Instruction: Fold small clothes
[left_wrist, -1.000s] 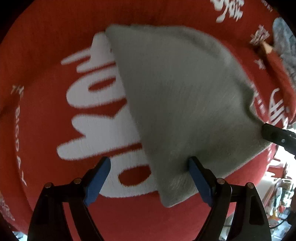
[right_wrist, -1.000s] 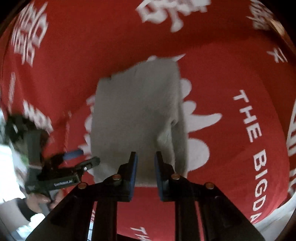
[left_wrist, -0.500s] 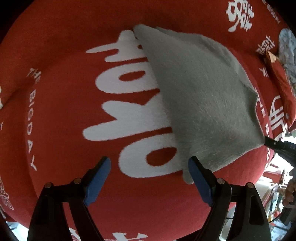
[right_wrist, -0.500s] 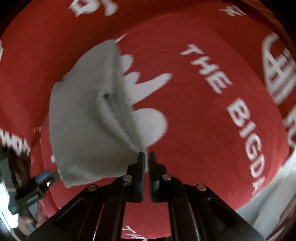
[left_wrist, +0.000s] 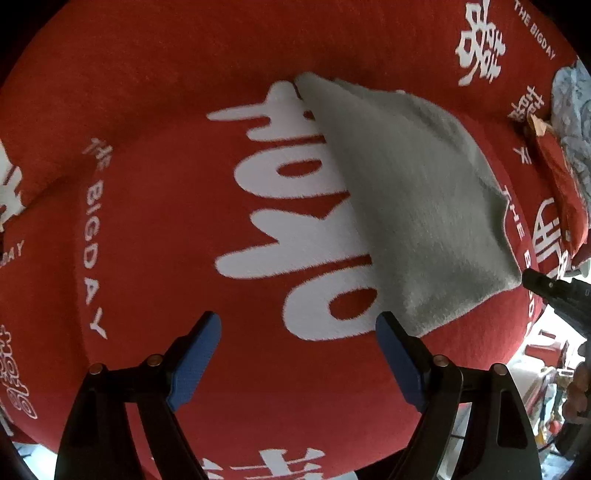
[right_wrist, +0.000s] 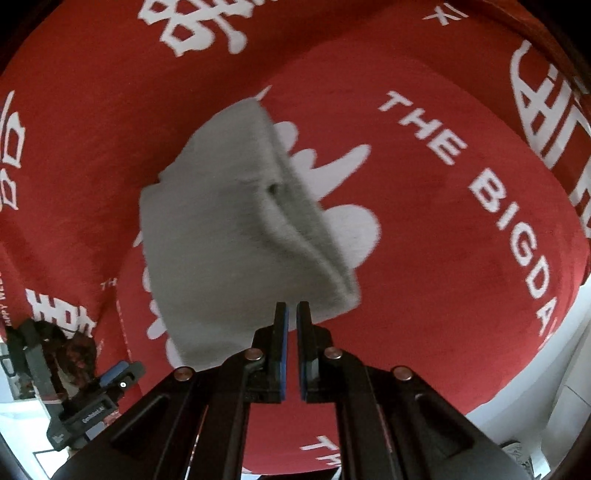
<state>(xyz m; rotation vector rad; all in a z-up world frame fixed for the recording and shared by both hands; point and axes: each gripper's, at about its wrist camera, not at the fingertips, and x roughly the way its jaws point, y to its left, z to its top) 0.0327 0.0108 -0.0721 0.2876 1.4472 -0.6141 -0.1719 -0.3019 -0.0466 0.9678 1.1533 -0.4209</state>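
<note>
A folded grey cloth (left_wrist: 413, 206) lies on a red blanket (left_wrist: 147, 258) printed with big white letters. My left gripper (left_wrist: 297, 319) hangs open above the blanket with nothing between its blue pads; the cloth's near corner is just right of its right finger. In the right wrist view the same cloth (right_wrist: 221, 236) shows a layered fold along its right side. My right gripper (right_wrist: 291, 306) is shut at the cloth's near edge and seems to pinch it. From the left wrist view its tip (left_wrist: 528, 277) meets the cloth's right corner.
The blanket (right_wrist: 443, 277) covers a rounded cushion-like surface. A pale patterned fabric (left_wrist: 569, 110) and a red folded item (left_wrist: 561, 184) lie at the far right. The left gripper (right_wrist: 125, 371) shows at the lower left. Room clutter lies beyond the blanket's edge (left_wrist: 535, 369).
My left gripper has pulled away to the left and upward, off the cloth, still open. My right gripper's jaws have closed at the cloth's edge and the wrist has rolled.
</note>
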